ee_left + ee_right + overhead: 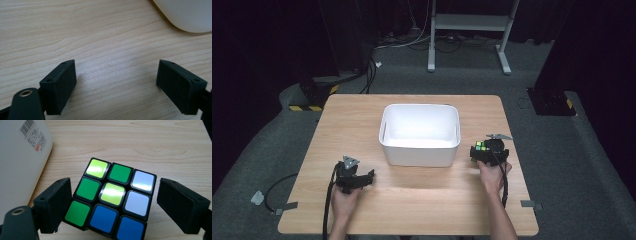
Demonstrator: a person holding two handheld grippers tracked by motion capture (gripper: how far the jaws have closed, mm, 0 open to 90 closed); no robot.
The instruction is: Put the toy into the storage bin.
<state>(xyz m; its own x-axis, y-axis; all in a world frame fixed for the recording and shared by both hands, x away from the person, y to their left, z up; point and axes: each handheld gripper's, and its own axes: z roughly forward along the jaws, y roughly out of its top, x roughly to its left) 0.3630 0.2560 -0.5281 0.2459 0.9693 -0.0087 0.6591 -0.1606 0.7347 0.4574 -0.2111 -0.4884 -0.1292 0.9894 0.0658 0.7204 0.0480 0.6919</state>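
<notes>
Both forearms come in from the bottom edge of the high view. The left tongs [362,179] rest low left on the desk [422,200], jaws wide with nothing but bare wood between them. The right tongs [479,150] sit at the right of the white bin [419,150], jaws spread either side of the cube [110,200]. The right gripper view shows a gap at the right jaw and the left one close against the cube; whether it touches I cannot tell. It also shows the barcode label [32,133] on the bin.
</notes>
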